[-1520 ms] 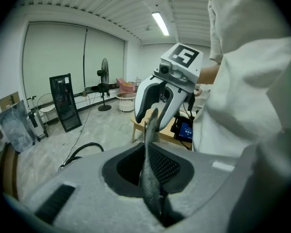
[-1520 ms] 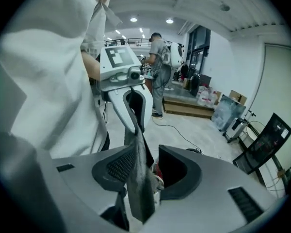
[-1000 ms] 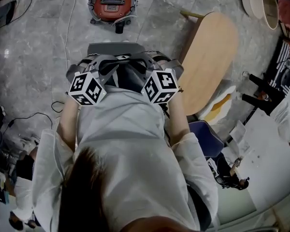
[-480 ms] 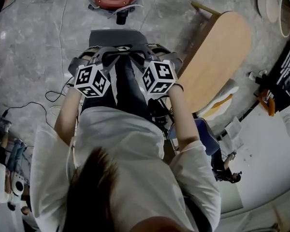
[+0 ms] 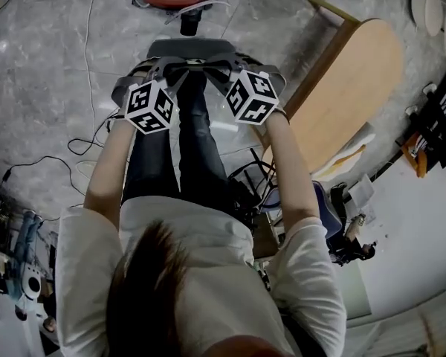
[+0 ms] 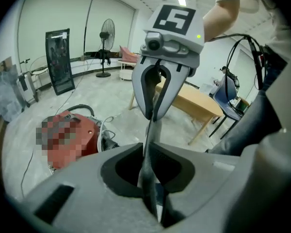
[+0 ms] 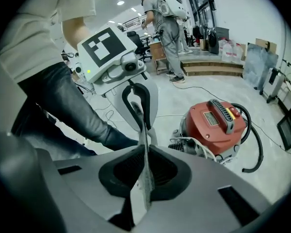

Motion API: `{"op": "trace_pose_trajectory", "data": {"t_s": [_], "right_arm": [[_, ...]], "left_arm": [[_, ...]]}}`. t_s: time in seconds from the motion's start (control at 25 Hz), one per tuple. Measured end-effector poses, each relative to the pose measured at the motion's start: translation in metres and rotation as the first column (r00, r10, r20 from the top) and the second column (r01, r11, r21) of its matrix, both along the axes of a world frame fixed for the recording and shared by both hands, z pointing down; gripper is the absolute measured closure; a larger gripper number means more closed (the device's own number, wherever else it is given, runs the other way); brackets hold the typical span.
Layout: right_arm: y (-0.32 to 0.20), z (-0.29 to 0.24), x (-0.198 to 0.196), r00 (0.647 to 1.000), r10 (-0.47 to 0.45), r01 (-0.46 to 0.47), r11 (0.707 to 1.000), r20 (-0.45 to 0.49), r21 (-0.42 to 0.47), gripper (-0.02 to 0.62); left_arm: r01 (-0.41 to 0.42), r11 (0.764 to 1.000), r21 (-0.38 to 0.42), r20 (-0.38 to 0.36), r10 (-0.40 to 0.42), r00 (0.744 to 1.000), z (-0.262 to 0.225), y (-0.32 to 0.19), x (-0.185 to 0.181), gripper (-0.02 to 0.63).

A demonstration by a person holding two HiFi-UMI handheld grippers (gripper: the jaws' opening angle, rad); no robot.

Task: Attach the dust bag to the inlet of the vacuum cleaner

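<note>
L gripper (image 6: 153, 193): jaws nearly together, pinching thin edge of grey dust bag (image 6: 149, 140). R gripper (image 7: 143, 188): same narrow grip, clamped on bag's opposite edge, facing L gripper. Bag flat, stretched betw. the two, edge-on in both gripper views; inside of bag not visible. In head view, held low in front of person's dark-trousered legs (image 5: 171, 155), over grey stone floor (image 5: 52, 73). Red vacuum cleaner (image 7: 216, 127) on floor just beyond bag, apart from it: lid shut w/ grey handle on top, black hose (image 7: 256, 149) looped at side, white cable bunched at front. Short black stub (image 5: 189, 23) at vac's near side, pointing twd person, bag clear of it. Wooden table (image 5: 342, 95) to right. Pale round bowls (image 5: 432, 12) at far top right, insides too small to read. Second person (image 7: 167, 28) w/ white pack on back, standing in background of R gripper view.
</note>
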State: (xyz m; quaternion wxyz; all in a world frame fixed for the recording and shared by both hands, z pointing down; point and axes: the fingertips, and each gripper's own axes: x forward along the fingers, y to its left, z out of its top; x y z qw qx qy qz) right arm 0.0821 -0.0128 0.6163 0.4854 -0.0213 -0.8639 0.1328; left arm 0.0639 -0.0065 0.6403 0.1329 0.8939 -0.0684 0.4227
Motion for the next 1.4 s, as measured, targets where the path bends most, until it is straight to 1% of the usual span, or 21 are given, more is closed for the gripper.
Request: {"op": "trace_pose_trajectory", "data": {"t_s": [0.24, 0.28, 0.4, 0.44, 0.52, 0.6, 0.72, 0.84, 1.04, 1.08, 1.16, 1.2, 1.24, 1.28, 1.4], "right_arm": [[-0.004, 0.059, -0.006, 0.998, 0.063, -0.063, 0.998, -0.017, 0.007, 0.565], [-0.006, 0.068, -0.008, 0.998, 0.058, -0.058, 0.998, -0.021, 0.010, 0.565], [-0.019, 0.096, -0.012, 0.999, -0.013, 0.015, 0.999, -0.045, 0.037, 0.564], [-0.026, 0.104, -0.013, 0.999, -0.013, 0.014, 0.999, -0.049, 0.038, 0.563], [-0.037, 0.116, -0.016, 0.998, 0.036, -0.035, 0.999, -0.045, 0.033, 0.561], [-0.036, 0.125, -0.017, 0.995, 0.088, -0.086, 0.996, -0.037, 0.030, 0.563], [-0.025, 0.137, -0.017, 0.993, 0.109, -0.108, 0.994, -0.039, 0.022, 0.566], [-0.020, 0.146, -0.014, 0.993, 0.104, -0.102, 0.994, -0.050, 0.028, 0.566], [-0.021, 0.149, -0.004, 0.992, 0.109, -0.105, 0.992, -0.059, 0.073, 0.559], [-0.020, 0.150, -0.002, 0.992, 0.105, -0.100, 0.992, -0.073, 0.073, 0.545], [-0.017, 0.157, 0.006, 0.988, 0.087, -0.080, 0.995, -0.126, 0.056, 0.486], [-0.015, 0.161, 0.010, 0.987, 0.075, -0.069, 0.996, -0.145, 0.047, 0.485], [-0.013, 0.162, 0.013, 0.986, 0.071, -0.065, 0.997, -0.148, 0.044, 0.522], [-0.013, 0.161, 0.014, 0.987, 0.073, -0.067, 0.997, -0.140, 0.046, 0.533], [-0.013, 0.158, 0.015, 0.990, 0.061, -0.053, 0.997, -0.125, 0.061, 0.530]], "left_arm": [[-0.033, 0.999, -0.020, 0.068, 0.034, 0.997, 0.056, -0.005, -0.007, 0.558], [-0.036, 0.999, -0.019, 0.075, 0.037, 0.996, 0.065, -0.006, -0.009, 0.558], [-0.016, 1.000, -0.010, 0.096, 0.017, 0.995, 0.089, -0.017, -0.013, 0.563], [-0.004, 1.000, -0.008, 0.103, 0.005, 0.995, 0.097, -0.023, -0.015, 0.563], [0.001, 1.000, -0.012, 0.108, 0.000, 0.994, 0.111, -0.034, -0.017, 0.563], [-0.035, 0.999, -0.019, 0.101, 0.037, 0.994, 0.120, -0.034, -0.018, 0.563], [-0.093, 0.996, -0.017, 0.091, 0.094, 0.991, 0.130, -0.026, -0.018, 0.563], [-0.097, 0.995, -0.017, 0.083, 0.098, 0.992, 0.139, -0.022, -0.015, 0.563], [-0.104, 0.995, 0.010, 0.056, 0.103, 0.993, 0.139, -0.021, -0.005, 0.565], [-0.107, 0.994, 0.015, 0.049, 0.106, 0.993, 0.138, -0.020, -0.004, 0.566], [-0.112, 0.994, 0.022, 0.040, 0.111, 0.993, 0.134, -0.020, -0.005, 0.568], [-0.117, 0.993, 0.025, 0.038, 0.116, 0.993, 0.133, -0.019, -0.005, 0.568], [-0.125, 0.992, 0.028, 0.037, 0.124, 0.992, 0.132, -0.019, -0.006, 0.568], [-0.134, 0.991, 0.030, 0.035, 0.133, 0.990, 0.130, -0.018, -0.006, 0.568], [-0.142, 0.989, 0.036, 0.023, 0.142, 0.990, 0.127, -0.018, -0.005, 0.569]]}}
